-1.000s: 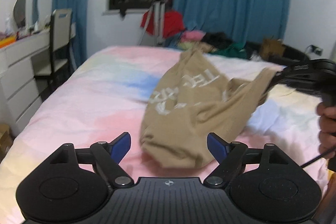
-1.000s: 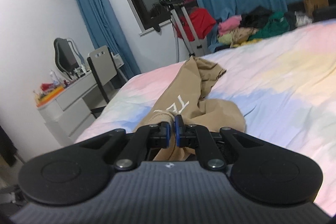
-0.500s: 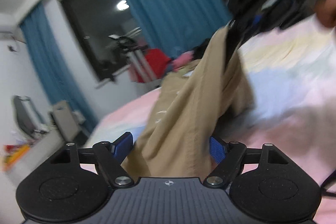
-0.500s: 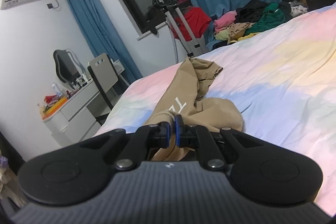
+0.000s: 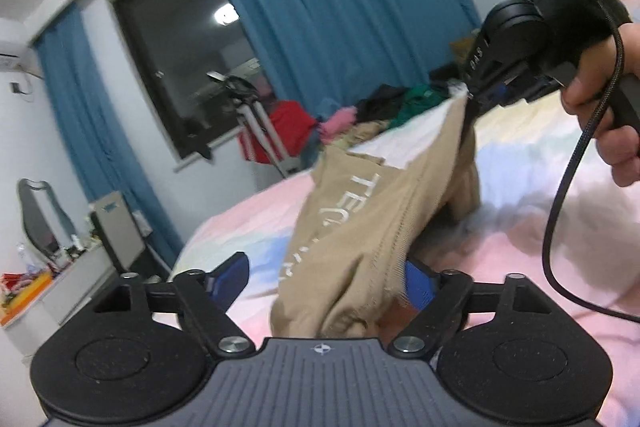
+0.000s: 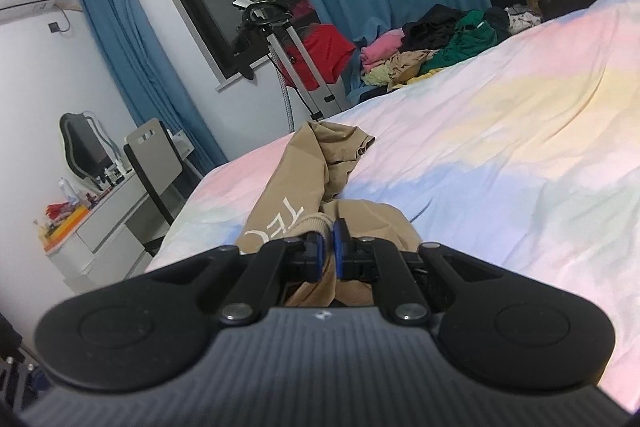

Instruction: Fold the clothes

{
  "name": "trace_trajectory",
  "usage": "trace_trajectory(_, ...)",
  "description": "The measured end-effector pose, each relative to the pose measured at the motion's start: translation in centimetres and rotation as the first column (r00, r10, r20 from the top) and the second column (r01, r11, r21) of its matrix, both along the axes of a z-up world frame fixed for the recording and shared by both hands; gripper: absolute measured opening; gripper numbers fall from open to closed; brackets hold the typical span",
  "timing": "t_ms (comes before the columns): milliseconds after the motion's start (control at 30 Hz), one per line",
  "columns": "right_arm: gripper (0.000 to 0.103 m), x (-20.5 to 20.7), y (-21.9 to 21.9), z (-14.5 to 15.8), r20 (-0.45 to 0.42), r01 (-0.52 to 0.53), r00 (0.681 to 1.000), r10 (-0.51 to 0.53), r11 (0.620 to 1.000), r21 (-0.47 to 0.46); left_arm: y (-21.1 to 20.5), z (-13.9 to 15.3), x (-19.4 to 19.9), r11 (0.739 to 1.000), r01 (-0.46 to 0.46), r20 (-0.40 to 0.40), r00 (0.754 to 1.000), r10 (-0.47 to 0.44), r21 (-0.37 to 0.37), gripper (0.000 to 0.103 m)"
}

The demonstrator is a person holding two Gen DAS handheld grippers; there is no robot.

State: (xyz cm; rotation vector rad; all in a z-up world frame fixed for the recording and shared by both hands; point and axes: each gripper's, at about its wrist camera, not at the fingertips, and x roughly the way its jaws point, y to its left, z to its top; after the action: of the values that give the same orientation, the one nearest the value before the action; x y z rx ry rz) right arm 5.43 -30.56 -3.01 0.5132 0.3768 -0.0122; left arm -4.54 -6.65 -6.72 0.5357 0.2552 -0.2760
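My right gripper [image 6: 327,251] pinches the tan shirt [image 5: 360,227]; only my left view shows my left gripper [image 5: 326,277], jaws closing around loose fabric, not yet pressing.

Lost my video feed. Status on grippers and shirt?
Right gripper shut on tan shirt, lifting one end. Left gripper open, jaws just closing around the hanging part. Nothing in the way.

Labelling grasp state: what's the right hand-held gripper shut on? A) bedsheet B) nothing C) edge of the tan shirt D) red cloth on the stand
C: the right hand-held gripper has its blue pads pinched on a ribbed edge of the tan shirt, lifting it off the bed.
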Motion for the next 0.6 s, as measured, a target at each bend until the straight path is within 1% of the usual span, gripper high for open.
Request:
trace_trajectory(67,0.008,0.0,0.0,-0.1,-0.002,0.0,1.0,0.0,1.0,-0.001,0.7,0.3,0.0,0.999,0.025,-0.016,1.0,-0.025,-0.029,0.065)
trace_trajectory(167,0.008,0.1,-0.3,-0.3,-0.012,-0.005,1.0,0.005,1.0,0.004,1.9,0.8,0.0,0.994,0.012,-0.015,1.0,-0.014,-0.112,0.055)
trace_trajectory(200,0.008,0.2,-0.3,-0.3,-0.018,-0.012,1.0,0.012,1.0,0.007,2.3,1.3,0.2,0.989,-0.002,-0.01,1.0,0.001,-0.148,0.054)
trace_trajectory(267,0.008,0.2,0.0,-0.4,-0.019,-0.031,0.999,0.031,1.0,0.003,3.3,2.4,0.8,0.975,-0.043,0.013,0.999,0.047,-0.219,0.054)
trace_trajectory(333,0.008,0.1,0.5,-0.3,-0.013,-0.052,0.999,0.052,0.999,-0.009,4.4,3.4,1.1,0.943,-0.081,0.022,0.995,0.093,-0.324,0.054)
trace_trajectory(367,0.008,0.0,0.8,-0.2,-0.005,-0.067,0.998,0.067,0.998,-0.017,5.2,3.8,1.4,0.916,-0.099,0.012,0.994,0.112,-0.388,0.055)
trace_trajectory(433,0.008,-0.2,1.3,0.1,0.012,-0.105,0.994,0.105,0.994,-0.03,6.8,4.2,2.2,0.846,-0.156,-0.033,0.986,0.162,-0.51,0.055)
trace_trajectory(467,0.008,-0.3,1.6,0.2,0.024,-0.131,0.991,0.132,0.991,-0.031,7.6,4.3,2.6,0.813,-0.186,-0.061,0.981,0.184,-0.551,0.055)
trace_trajectory(500,0.008,-0.5,1.9,0.4,0.039,-0.148,0.988,0.15,0.988,-0.039,8.2,4.3,3.2,0.792,-0.208,-0.085,0.977,0.195,-0.574,0.055)
trace_trajectory(567,0.009,-0.8,2.6,0.8,0.067,-0.176,0.981,0.18,0.983,-0.057,8.8,4.2,3.7,0.783,-0.243,-0.115,0.97,0.216,-0.572,0.055)
trace_trajectory(600,0.009,-0.9,2.8,1.0,0.08,-0.187,0.978,0.193,0.98,-0.068,8.8,4.1,3.9,0.788,-0.258,-0.128,0.966,0.225,-0.56,0.054)
